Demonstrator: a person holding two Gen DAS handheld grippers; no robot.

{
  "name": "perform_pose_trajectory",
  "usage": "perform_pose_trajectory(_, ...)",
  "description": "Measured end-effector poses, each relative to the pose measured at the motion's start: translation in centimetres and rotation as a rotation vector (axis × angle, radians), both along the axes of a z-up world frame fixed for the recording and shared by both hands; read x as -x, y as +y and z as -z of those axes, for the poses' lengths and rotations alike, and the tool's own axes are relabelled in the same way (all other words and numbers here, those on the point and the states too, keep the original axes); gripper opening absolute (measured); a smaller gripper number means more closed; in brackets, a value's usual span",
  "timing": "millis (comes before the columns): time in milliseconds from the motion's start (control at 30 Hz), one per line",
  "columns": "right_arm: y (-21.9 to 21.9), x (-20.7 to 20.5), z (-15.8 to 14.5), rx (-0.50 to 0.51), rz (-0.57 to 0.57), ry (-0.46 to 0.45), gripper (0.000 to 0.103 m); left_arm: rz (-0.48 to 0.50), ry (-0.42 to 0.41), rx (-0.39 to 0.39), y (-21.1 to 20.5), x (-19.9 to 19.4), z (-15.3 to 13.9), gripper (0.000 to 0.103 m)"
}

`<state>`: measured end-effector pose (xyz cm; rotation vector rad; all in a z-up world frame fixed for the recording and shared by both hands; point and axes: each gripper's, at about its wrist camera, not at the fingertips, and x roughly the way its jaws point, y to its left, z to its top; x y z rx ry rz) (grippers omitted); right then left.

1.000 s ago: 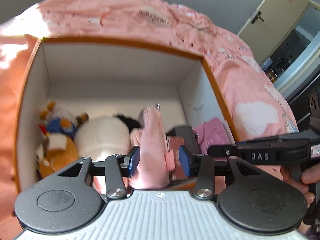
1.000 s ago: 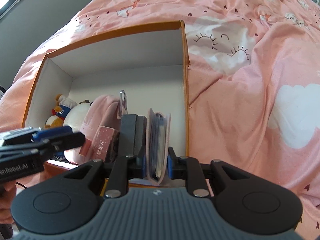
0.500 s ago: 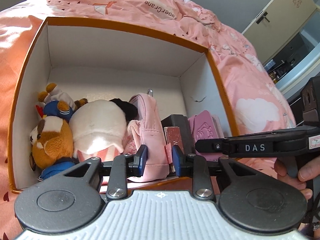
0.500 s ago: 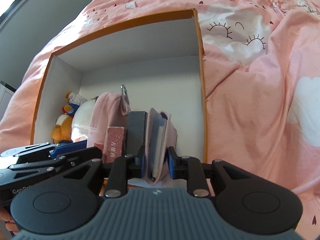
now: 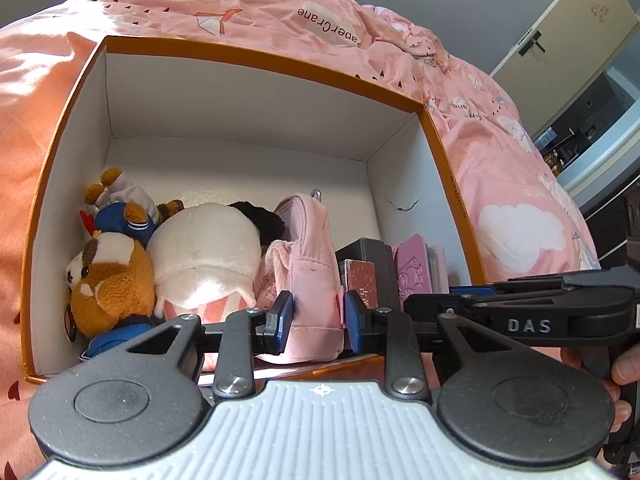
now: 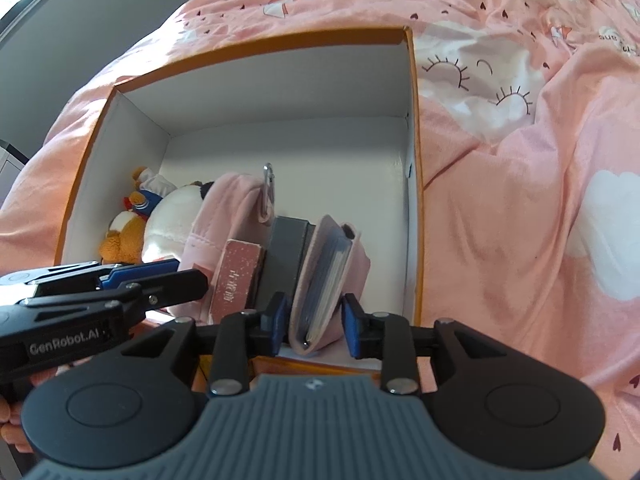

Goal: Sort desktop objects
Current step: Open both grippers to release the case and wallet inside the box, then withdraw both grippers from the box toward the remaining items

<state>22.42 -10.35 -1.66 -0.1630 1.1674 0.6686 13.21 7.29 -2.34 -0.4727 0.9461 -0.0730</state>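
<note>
An orange-rimmed white box (image 5: pixel 256 56) (image 6: pixel 260 48) lies on a pink bed. Inside stand plush toys (image 5: pixel 116 276) (image 6: pixel 160 216), a pink pouch (image 5: pixel 312 276) (image 6: pixel 216 220), a red case (image 5: pixel 362 280) (image 6: pixel 236 276), a dark case (image 5: pixel 372 252) (image 6: pixel 286 256) and a pink card wallet (image 5: pixel 414 264) (image 6: pixel 332 280). My left gripper (image 5: pixel 316 322) is open, its pads a little apart from each side of the pouch's near end. My right gripper (image 6: pixel 314 326) is open, its pads astride the card wallet with a gap on the right side.
The pink printed quilt (image 6: pixel 520 160) (image 5: pixel 500 184) surrounds the box on all sides. The back half of the box floor (image 6: pixel 320 168) holds nothing. A door and a dark doorway (image 5: pixel 580 92) show at the far right of the left wrist view.
Both grippers have pulled back toward the box's near edge. The right gripper has opened off the card wallet, which now leans in the box. The left pads narrowed around the pouch.
</note>
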Motion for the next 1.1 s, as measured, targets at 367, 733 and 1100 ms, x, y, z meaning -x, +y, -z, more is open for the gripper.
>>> perform_pose_trajectory(367,-1.3,0.3,-1.7,-0.044,0.014,-0.075,0.032,-0.01,-0.064,-0.004,0.0,1.3,-2.0,0.031)
perform_pose_trajectory(733,-0.3,1.0,-1.9,-0.056,-0.041,-0.132,0.019,0.004,-0.084,-0.009,-0.3,2.2,-3.0,0.031)
perform_pose_trajectory(1100,-1.5,1.2,-2.3,-0.081,-0.021,-0.148,0.022,0.023,-0.088,-0.016,-0.6,2.8,-3.3,0.031)
